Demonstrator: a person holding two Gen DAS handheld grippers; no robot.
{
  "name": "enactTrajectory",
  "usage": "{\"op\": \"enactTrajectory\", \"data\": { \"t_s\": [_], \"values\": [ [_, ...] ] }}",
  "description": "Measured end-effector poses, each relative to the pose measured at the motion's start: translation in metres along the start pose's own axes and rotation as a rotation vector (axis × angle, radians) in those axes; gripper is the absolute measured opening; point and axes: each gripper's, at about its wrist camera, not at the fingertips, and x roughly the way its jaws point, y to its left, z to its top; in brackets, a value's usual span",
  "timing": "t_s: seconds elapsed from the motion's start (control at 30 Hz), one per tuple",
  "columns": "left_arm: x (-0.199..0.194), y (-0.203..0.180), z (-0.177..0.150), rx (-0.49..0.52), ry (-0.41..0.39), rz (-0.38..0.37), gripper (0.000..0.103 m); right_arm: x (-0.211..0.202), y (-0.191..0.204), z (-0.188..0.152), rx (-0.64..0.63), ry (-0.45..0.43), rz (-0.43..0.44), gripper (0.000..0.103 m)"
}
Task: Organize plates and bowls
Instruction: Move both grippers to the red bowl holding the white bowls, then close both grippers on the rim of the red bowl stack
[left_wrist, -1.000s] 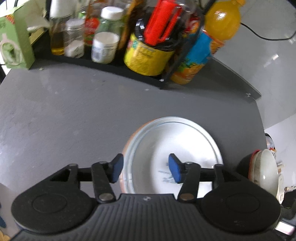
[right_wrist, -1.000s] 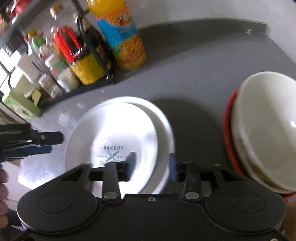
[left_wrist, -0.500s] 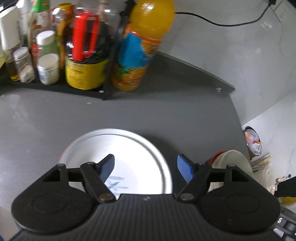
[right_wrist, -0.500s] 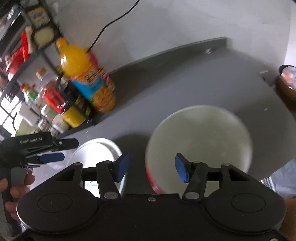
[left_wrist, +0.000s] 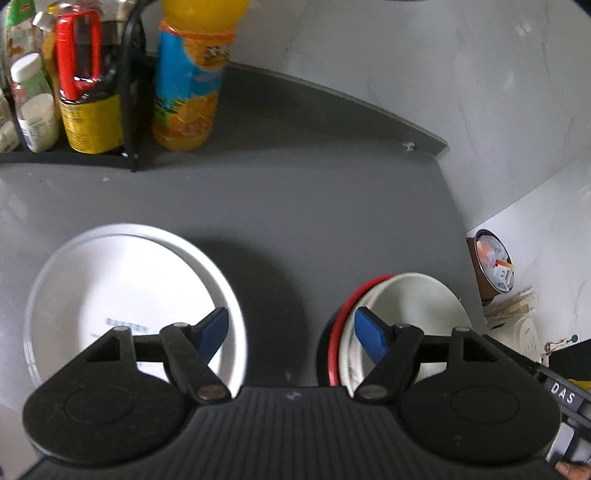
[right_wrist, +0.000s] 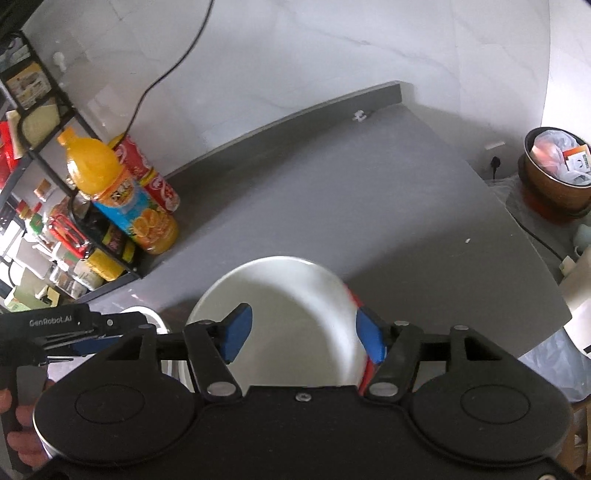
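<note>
White stacked plates (left_wrist: 122, 280) with blue print lie on the grey counter at lower left of the left wrist view. A stack of bowls (left_wrist: 410, 306), white on top with a red rim beneath, sits to their right. My left gripper (left_wrist: 290, 332) hovers open above the gap between the two stacks, holding nothing. In the right wrist view my right gripper (right_wrist: 301, 332) is open above the white bowl (right_wrist: 291, 306), its fingers apart over the bowl's inside. A sliver of plate (right_wrist: 155, 317) shows at left behind the other gripper.
An orange juice bottle (left_wrist: 188, 81) and a black rack of jars (left_wrist: 85, 92) stand at the counter's back left. A red can (right_wrist: 151, 173) is behind the bottle. The counter's right edge (right_wrist: 535, 258) drops to a brown bin (right_wrist: 557, 177). A hand (right_wrist: 18, 417) holds the left gripper.
Both grippers rose and drew back from the plates, the left opening wider. The right gripper swung rightward from the plates to above the bowl stack.
</note>
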Motion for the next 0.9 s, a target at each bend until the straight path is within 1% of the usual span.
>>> {"op": "enactTrajectory", "data": {
  "t_s": [0.2,0.37,0.43,0.53,0.67,0.73,0.77,0.8,0.83,0.87,0.9],
  "values": [
    [0.023,-0.018,-0.009,-0.013,0.038,0.012,0.073,0.016,-0.024,0.005,0.014,0.049,0.003,0.062],
    [0.043,-0.029,-0.018,-0.022,0.072,0.027,0.073,0.033,-0.037,0.005,0.011,0.119,0.016,0.062],
    [0.048,-0.032,-0.022,-0.034,0.087,0.045,0.07,0.04,-0.039,0.004,-0.005,0.15,0.033,0.062],
    [0.053,-0.034,-0.027,-0.051,0.088,0.059,0.068,0.048,-0.04,0.004,-0.023,0.184,0.05,0.062],
    [0.059,-0.032,-0.031,-0.09,0.109,0.076,0.057,0.059,-0.041,0.003,-0.033,0.232,0.076,0.062],
    [0.063,-0.031,-0.034,-0.108,0.123,0.08,0.053,0.063,-0.042,0.002,-0.04,0.252,0.085,0.06],
    [0.065,-0.031,-0.035,-0.119,0.13,0.082,0.049,0.064,-0.043,0.002,-0.045,0.261,0.087,0.059],
    [0.067,-0.03,-0.036,-0.13,0.137,0.084,0.044,0.066,-0.044,0.0,-0.05,0.272,0.091,0.056],
    [0.068,-0.029,-0.038,-0.14,0.143,0.084,0.041,0.068,-0.045,-0.002,-0.052,0.283,0.095,0.052],
    [0.07,-0.029,-0.038,-0.152,0.149,0.081,0.035,0.07,-0.046,-0.004,-0.052,0.295,0.099,0.048],
    [0.071,-0.029,-0.039,-0.159,0.154,0.074,0.03,0.073,-0.047,-0.006,-0.049,0.309,0.107,0.036]
  ]
}}
